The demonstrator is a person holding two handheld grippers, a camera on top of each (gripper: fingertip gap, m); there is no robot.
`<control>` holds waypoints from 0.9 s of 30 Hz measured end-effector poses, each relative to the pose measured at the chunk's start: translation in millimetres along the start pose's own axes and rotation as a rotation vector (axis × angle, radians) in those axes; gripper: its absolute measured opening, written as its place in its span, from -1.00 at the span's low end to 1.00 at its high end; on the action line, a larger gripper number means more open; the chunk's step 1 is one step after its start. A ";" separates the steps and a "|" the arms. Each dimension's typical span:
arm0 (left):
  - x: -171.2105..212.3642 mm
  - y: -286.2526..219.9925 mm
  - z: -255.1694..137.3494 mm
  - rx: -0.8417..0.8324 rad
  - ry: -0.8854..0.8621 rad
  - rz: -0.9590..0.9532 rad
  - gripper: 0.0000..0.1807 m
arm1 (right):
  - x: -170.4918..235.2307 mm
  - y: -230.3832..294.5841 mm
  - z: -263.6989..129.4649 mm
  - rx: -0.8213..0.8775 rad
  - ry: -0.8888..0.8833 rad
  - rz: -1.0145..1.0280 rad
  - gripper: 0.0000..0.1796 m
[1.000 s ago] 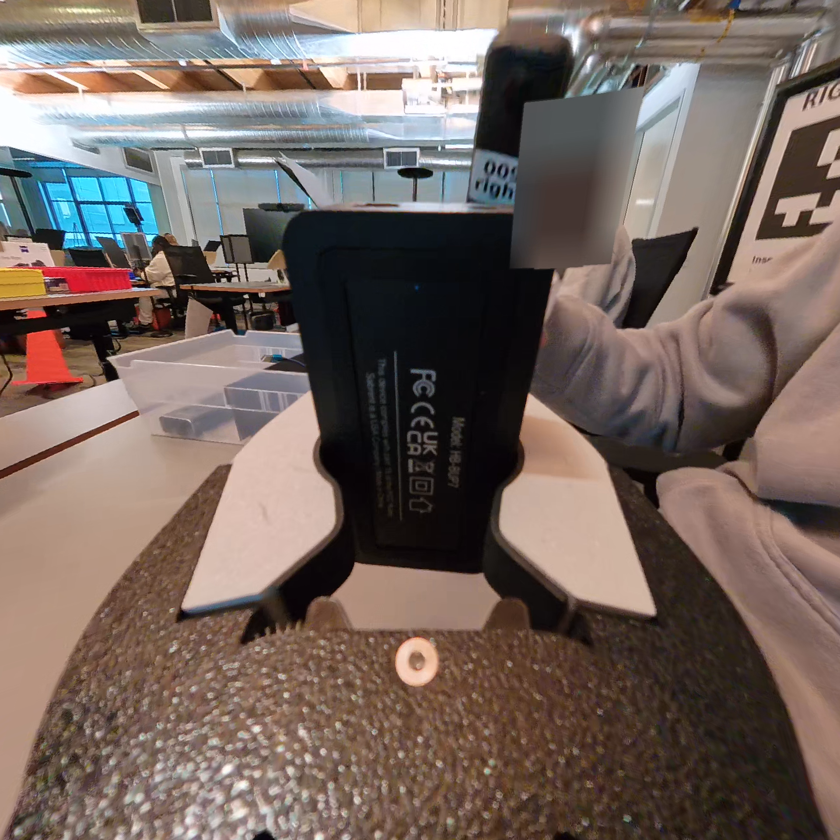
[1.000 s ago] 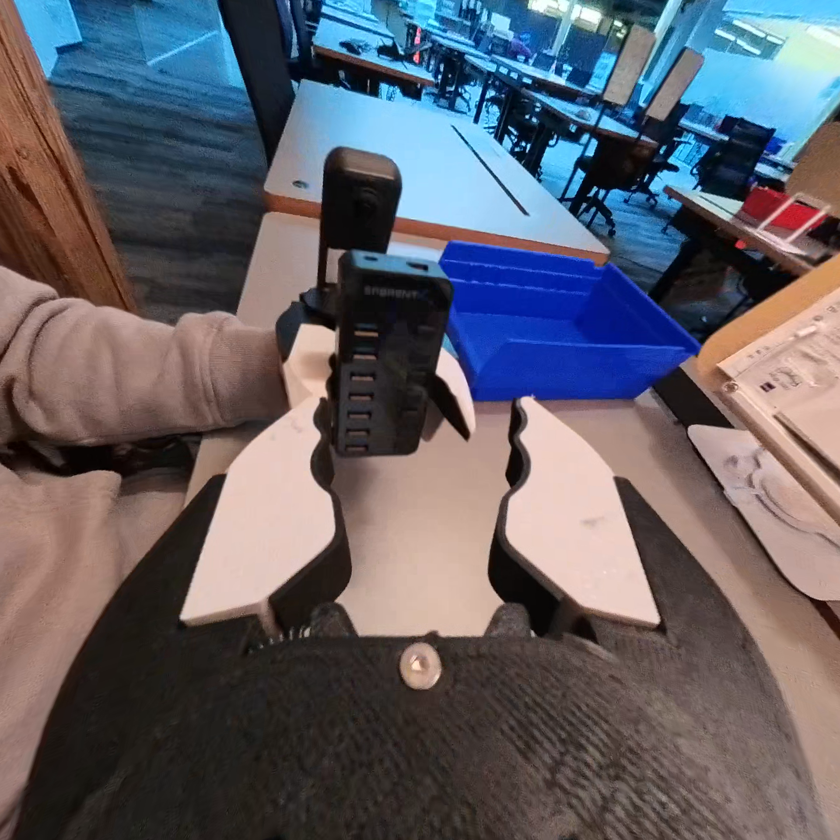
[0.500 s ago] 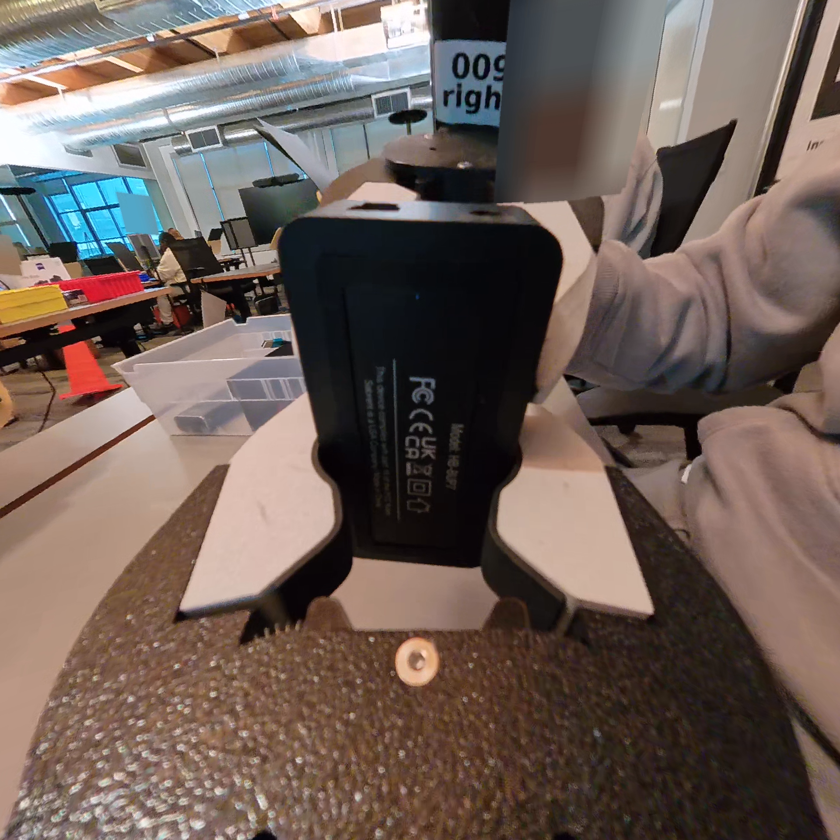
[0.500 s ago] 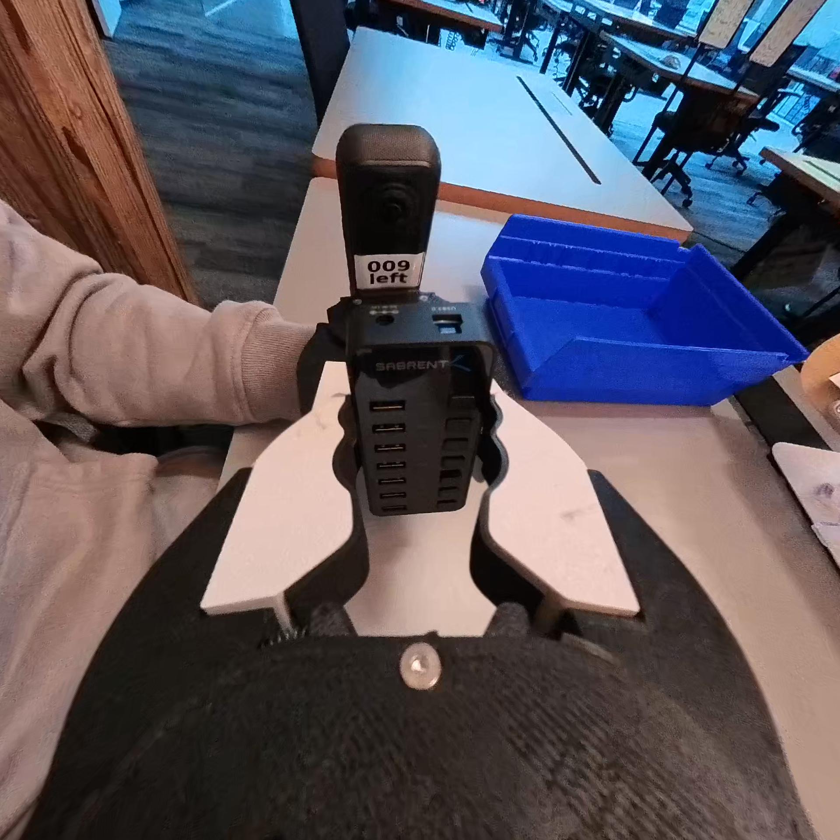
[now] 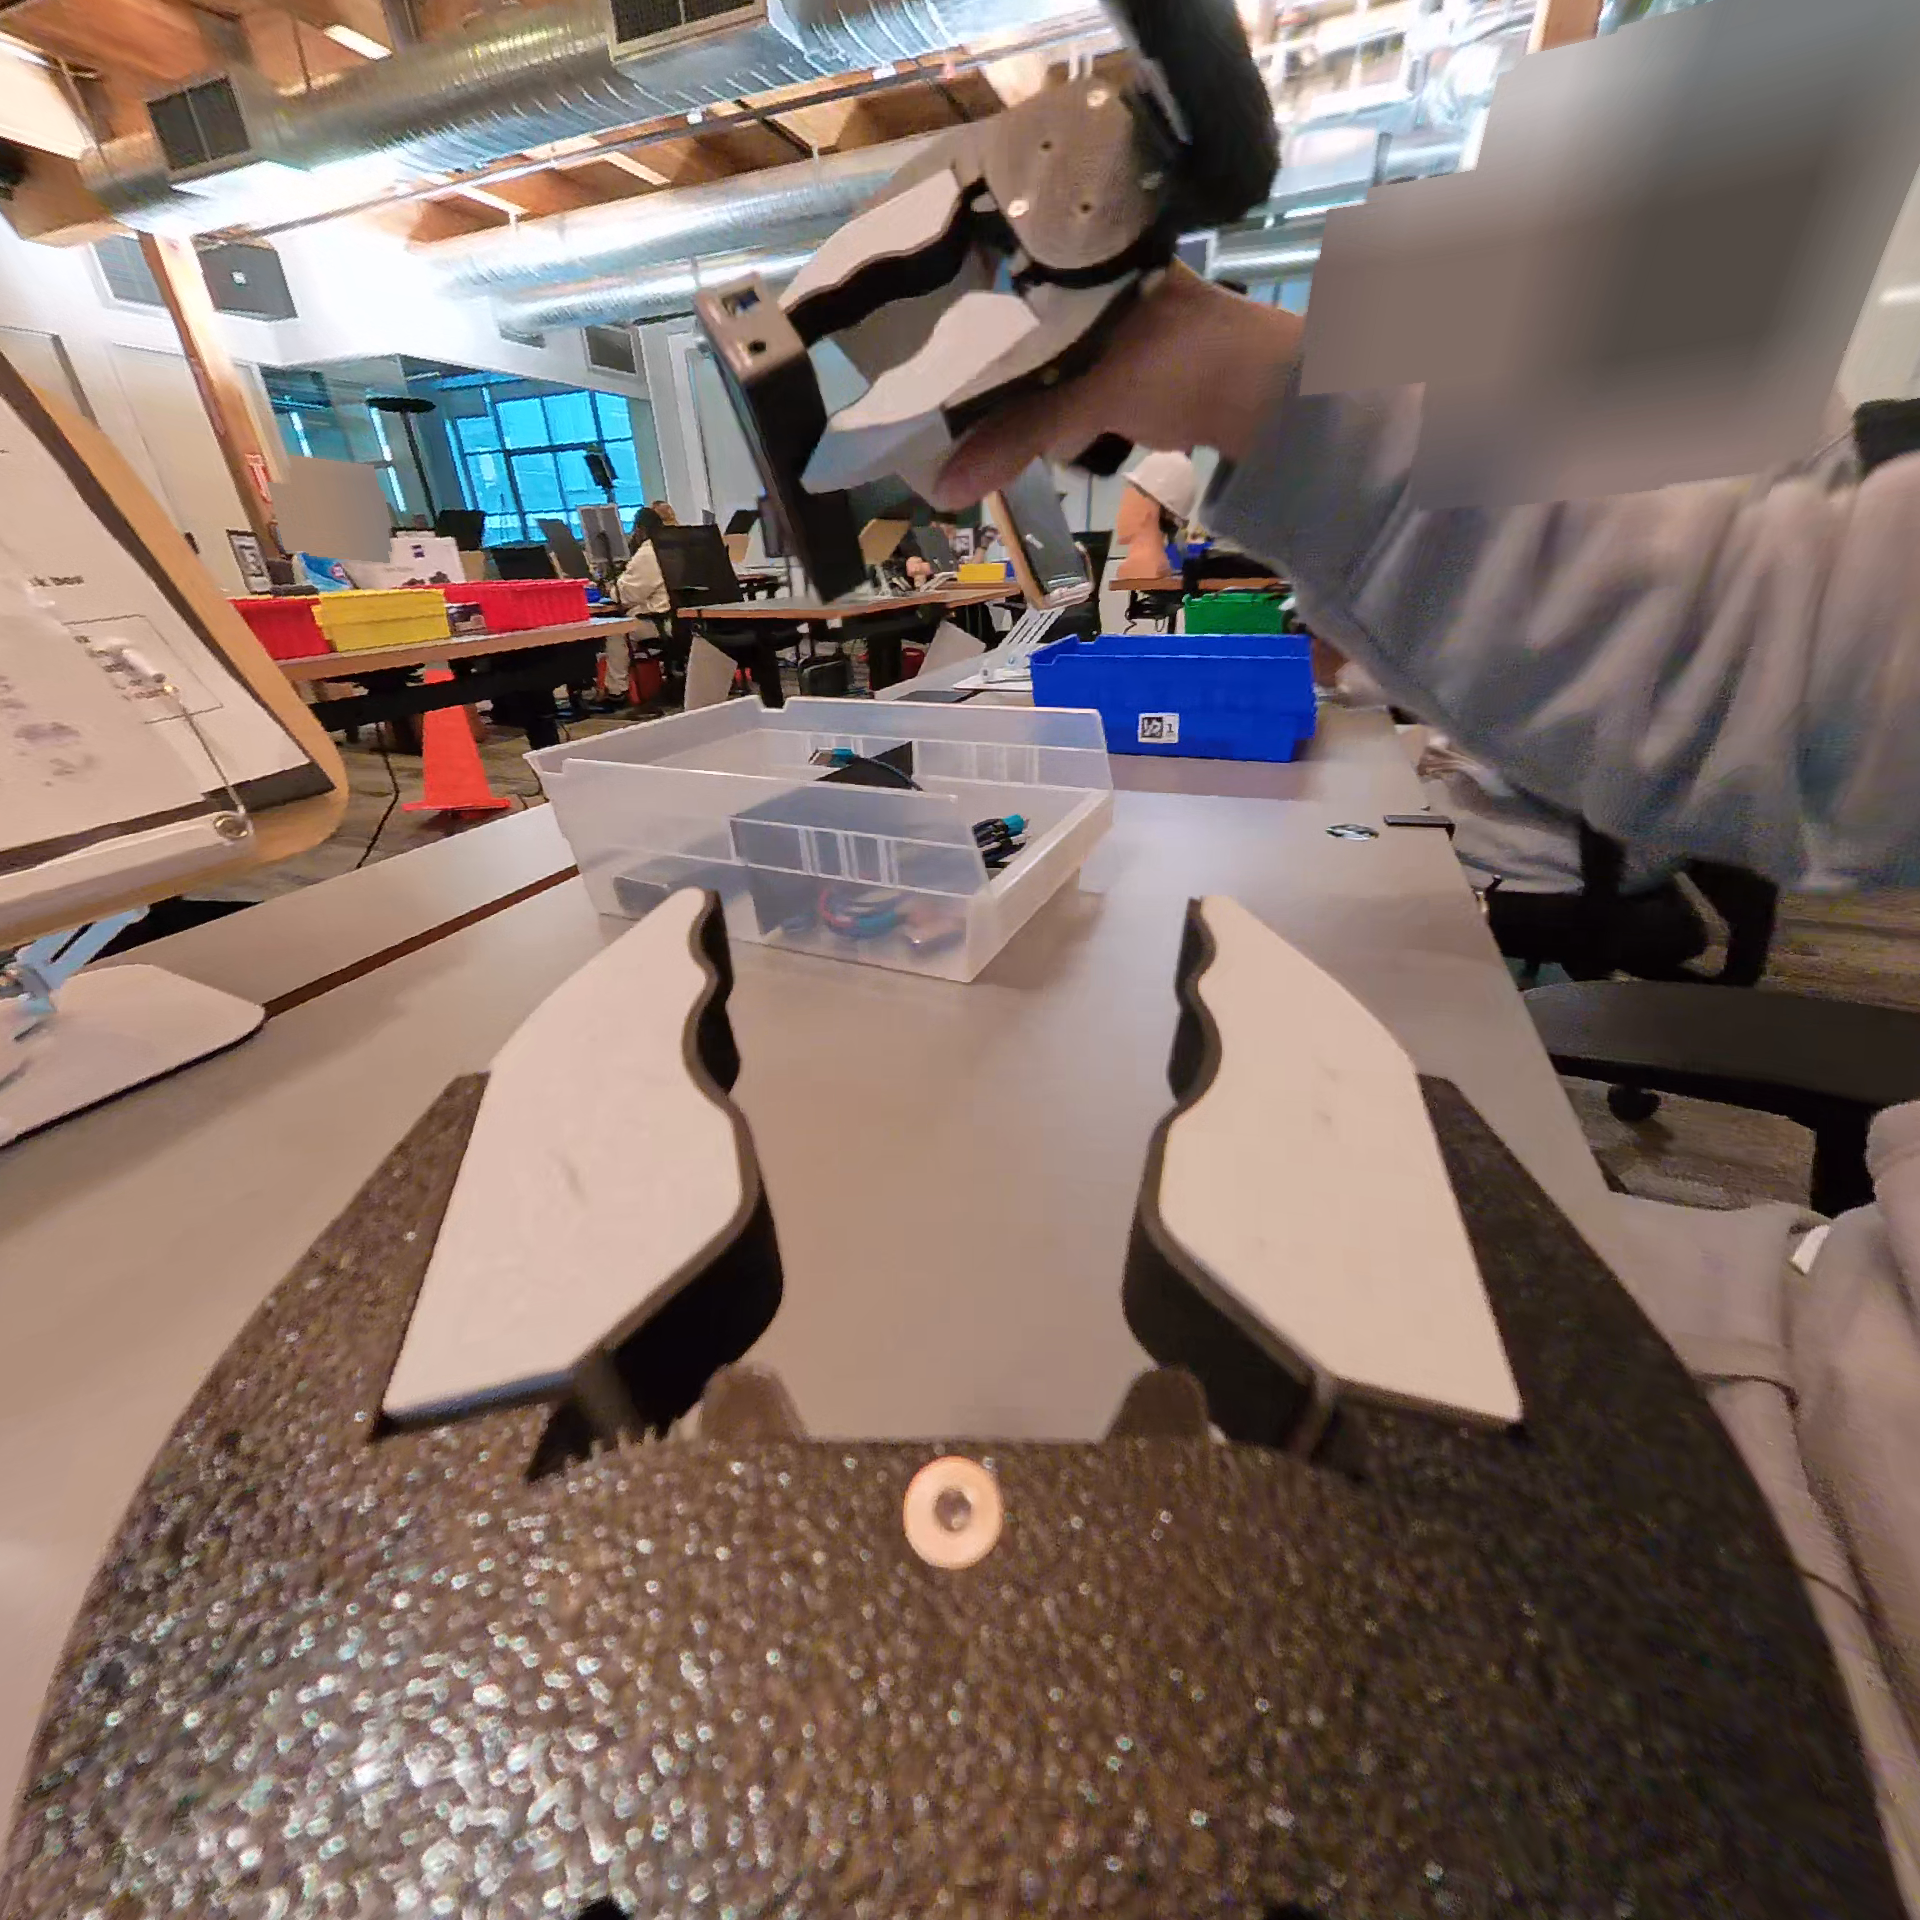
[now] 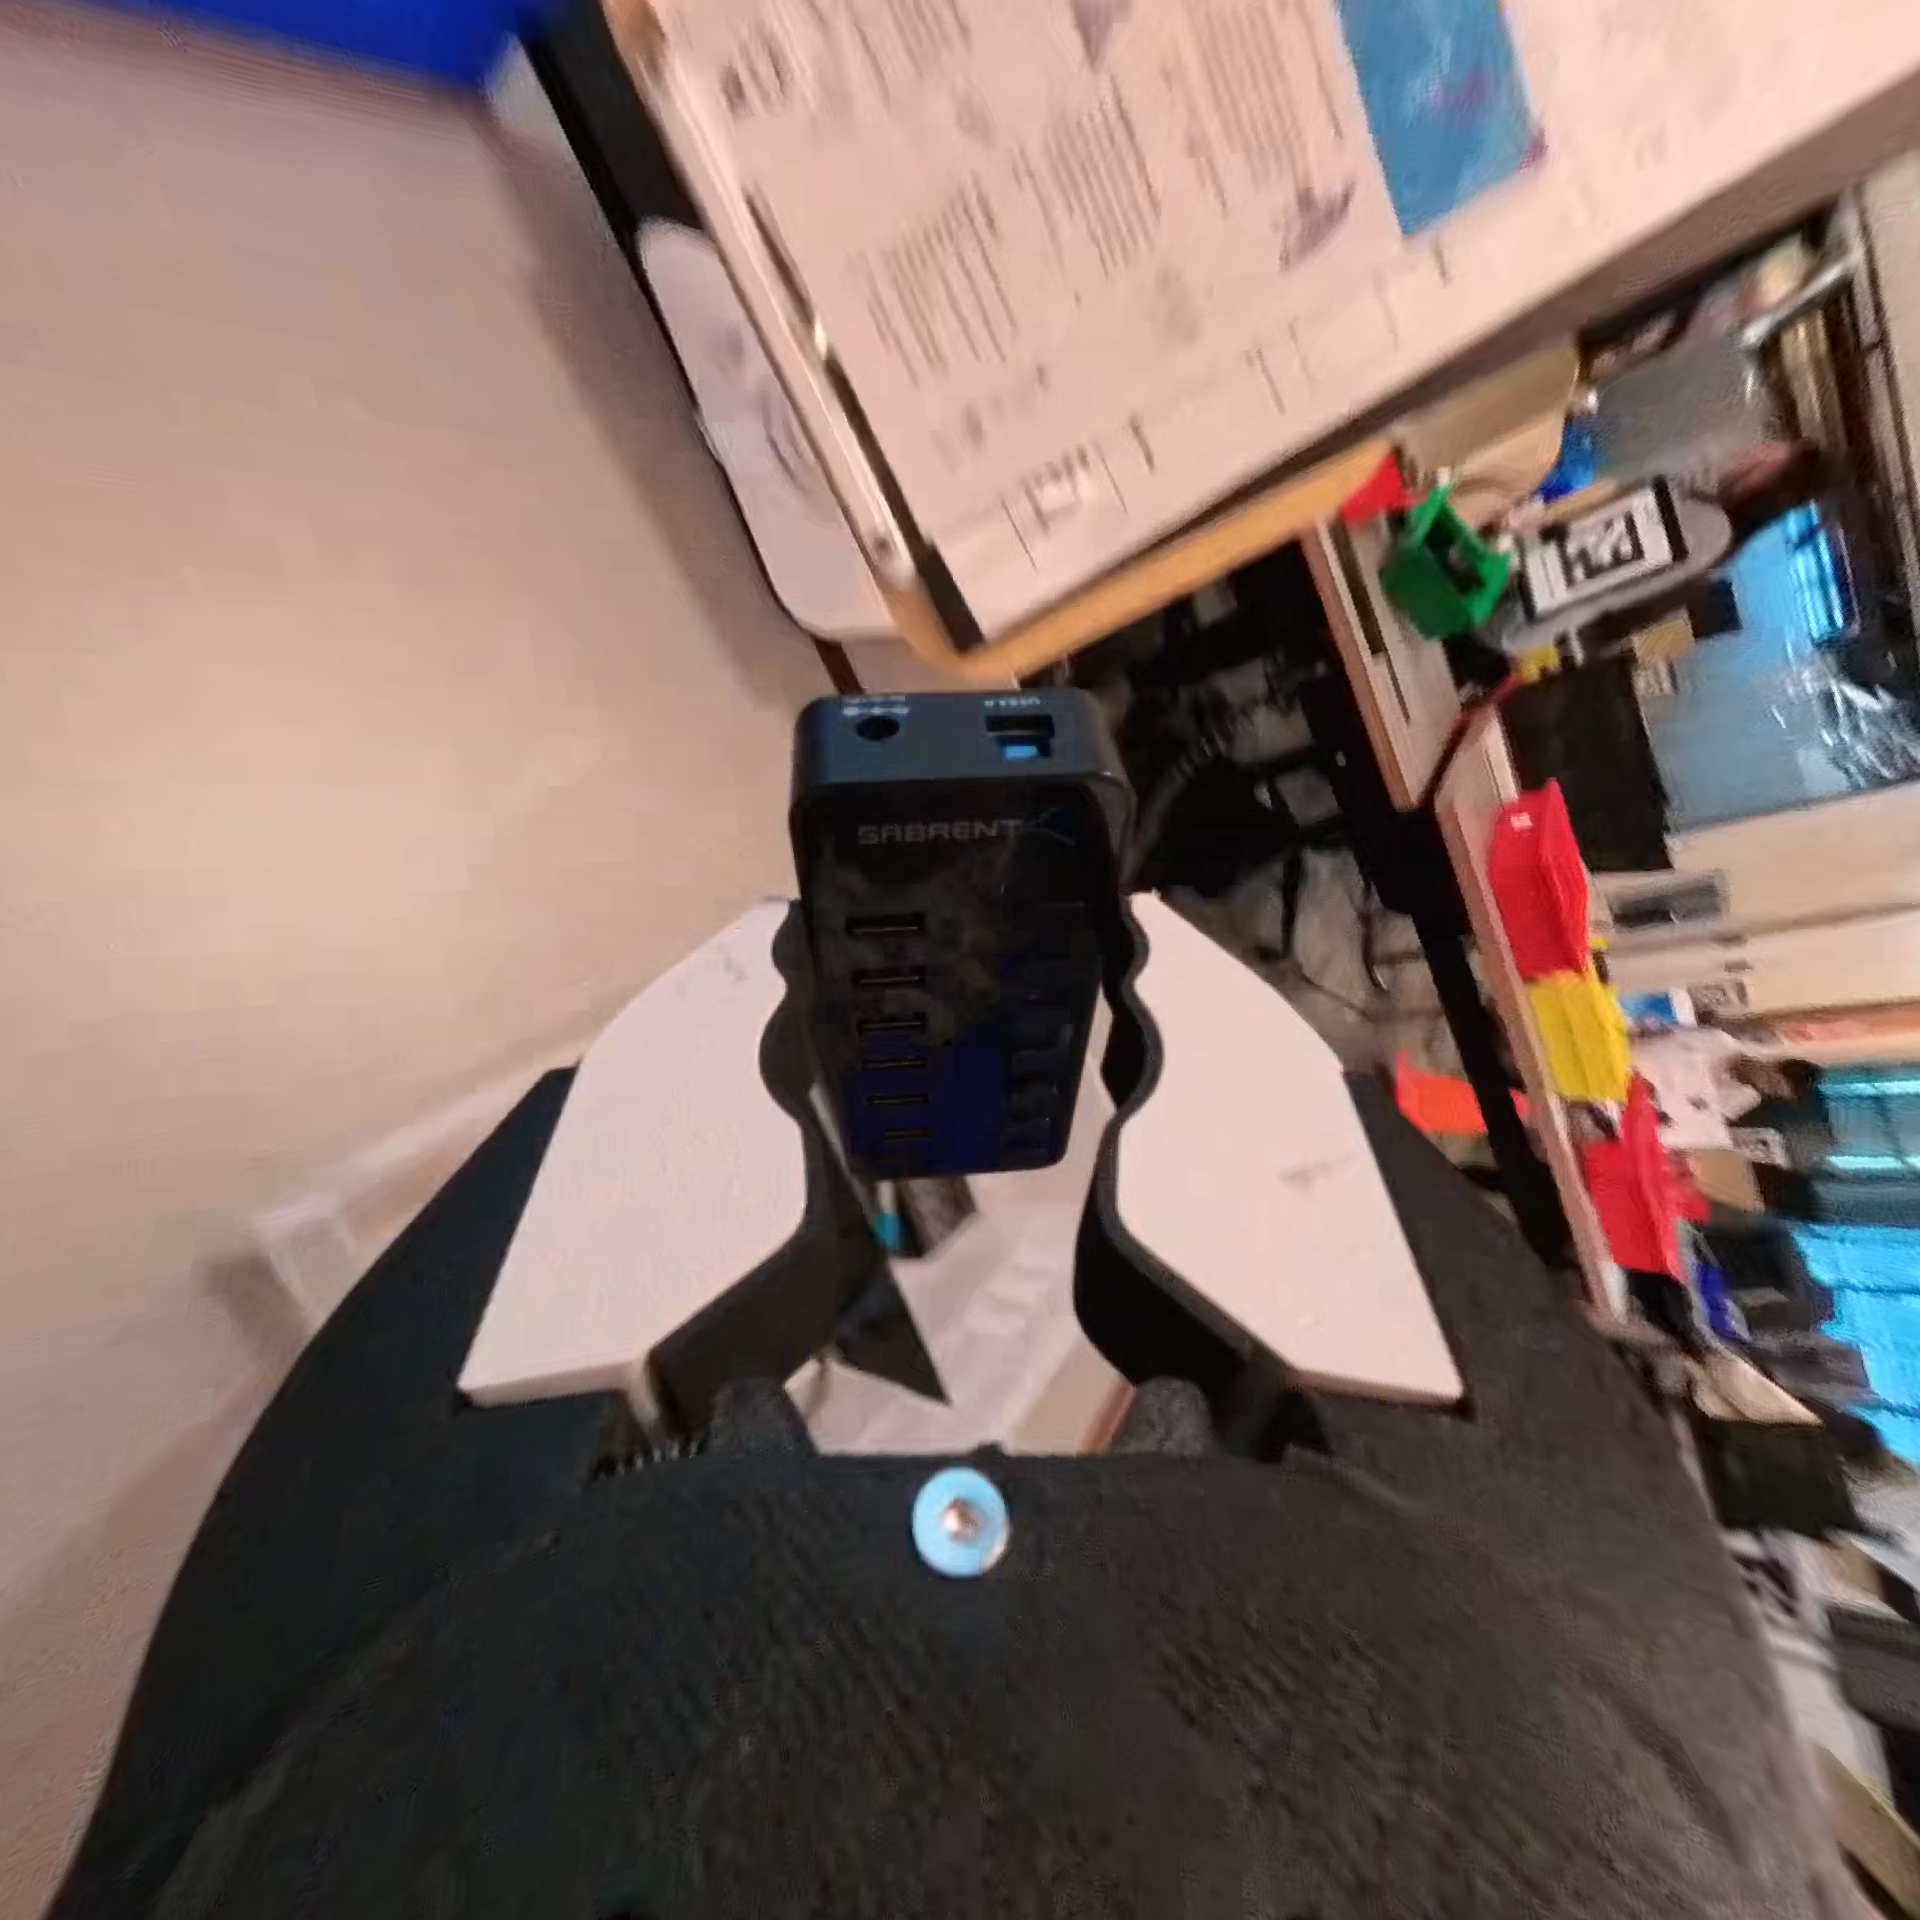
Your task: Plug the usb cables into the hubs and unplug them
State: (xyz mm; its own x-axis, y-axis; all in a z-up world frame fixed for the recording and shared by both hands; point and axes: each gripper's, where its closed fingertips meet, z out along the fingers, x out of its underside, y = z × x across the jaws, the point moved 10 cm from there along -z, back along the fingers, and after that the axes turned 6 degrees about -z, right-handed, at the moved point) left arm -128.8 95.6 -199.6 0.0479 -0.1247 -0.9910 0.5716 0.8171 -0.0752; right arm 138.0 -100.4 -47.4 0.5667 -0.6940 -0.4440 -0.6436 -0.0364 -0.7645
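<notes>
The right gripper point(image 6: 956, 1029) clamps a black USB hub point(image 6: 951, 935) between its fingers.

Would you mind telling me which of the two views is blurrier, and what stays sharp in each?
Right wrist view: heavy motion blur smears the board and shelves; the hub in the right gripper stays fairly sharp. Left wrist view: mostly crisp, with the clear tray and open left gripper sharp, slight blur on the sleeve, and wide-angle bending at the edges.
</notes>
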 end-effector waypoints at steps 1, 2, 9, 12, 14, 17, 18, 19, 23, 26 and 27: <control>1.4 0.7 0.7 -0.005 0.006 0.000 -0.09 | 15.3 -14.5 9.2 0.002 0.085 -0.042 -0.38; 3.0 1.2 1.5 0.001 0.014 -0.004 -0.10 | 30.5 -26.3 19.6 -0.013 0.172 -0.081 -0.38; 7.3 3.8 3.4 0.001 0.027 -0.023 -0.12 | 95.8 -39.4 111.3 -0.303 0.532 -0.266 -0.38; 7.1 4.4 3.5 0.003 0.030 -0.028 -0.13 | 111.2 -26.0 154.0 -0.406 0.647 -0.366 -0.38; 8.4 4.7 3.2 0.008 0.032 -0.030 -0.13 | 114.8 -14.2 178.8 -0.486 0.673 -0.363 -0.38; 11.0 6.3 3.0 0.009 0.036 -0.042 -0.13 | 116.9 1.3 206.3 -0.603 0.660 -0.343 -0.39; 12.2 6.9 2.9 0.009 0.035 -0.047 -0.13 | 118.6 4.9 212.2 -0.655 0.684 -0.329 -0.39; 13.5 7.5 2.8 0.009 0.035 -0.051 -0.14 | 120.0 6.7 216.3 -0.691 0.693 -0.335 -0.39; 16.5 8.6 3.0 0.014 0.047 -0.064 -0.14 | 120.7 2.1 221.2 -0.746 0.699 -0.305 -0.39; 17.0 8.0 5.3 0.026 0.041 -0.076 -0.14 | 122.2 0.2 220.8 -0.719 0.696 -0.281 -0.39; 17.7 7.5 6.1 0.027 0.046 -0.076 -0.14 | 123.2 -0.8 219.5 -0.692 0.689 -0.259 -0.36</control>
State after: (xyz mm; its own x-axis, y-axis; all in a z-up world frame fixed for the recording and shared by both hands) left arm -118.7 96.1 -217.0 -0.0337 -0.1595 -0.9866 0.5940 0.7907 -0.1481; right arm 321.2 -28.0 -204.1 0.4515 -0.8617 0.2315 -0.8238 -0.5023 -0.2629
